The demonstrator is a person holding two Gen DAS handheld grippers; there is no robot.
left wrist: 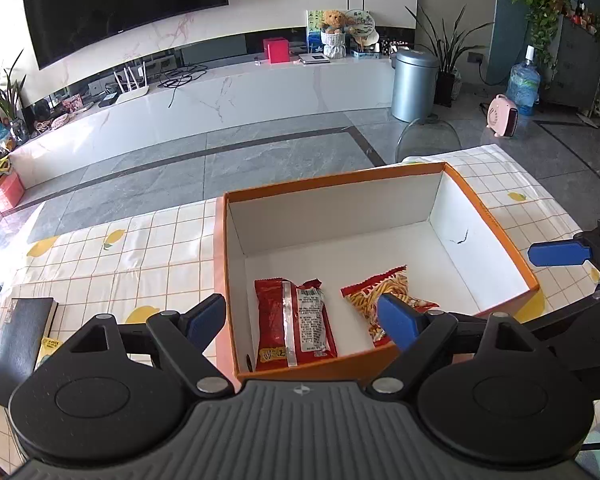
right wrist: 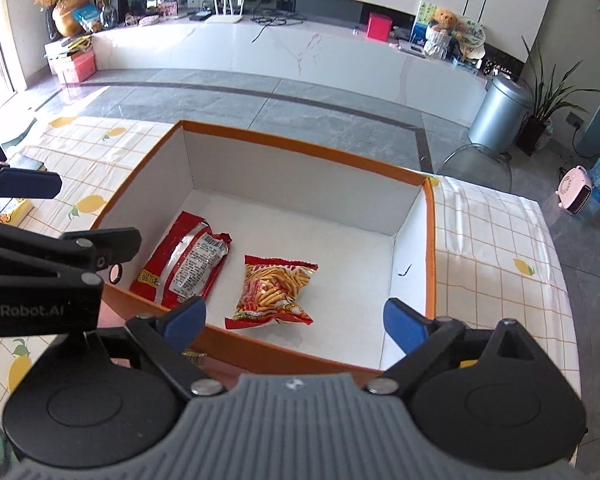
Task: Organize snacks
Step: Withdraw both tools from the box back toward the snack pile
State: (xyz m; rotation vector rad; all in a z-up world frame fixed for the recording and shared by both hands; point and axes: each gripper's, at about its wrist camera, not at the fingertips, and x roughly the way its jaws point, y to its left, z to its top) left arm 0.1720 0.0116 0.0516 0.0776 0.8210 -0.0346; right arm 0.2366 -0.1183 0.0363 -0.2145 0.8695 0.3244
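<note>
The left gripper [left wrist: 302, 320] and right gripper [right wrist: 296, 318] are held wide, empty, above the orange box [left wrist: 488, 216]; two snack packets [right wrist: 274, 292] are seen at 6 o'clock inside.

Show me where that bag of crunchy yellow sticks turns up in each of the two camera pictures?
Left wrist view: the stick snack bag lies on the box floor, low and right of centre, partly behind a blue fingertip.
Right wrist view: the same bag lies near the picture's middle, fully in view.
Shared landmark: the red packet lies to its left in both, inside the orange box.
</note>
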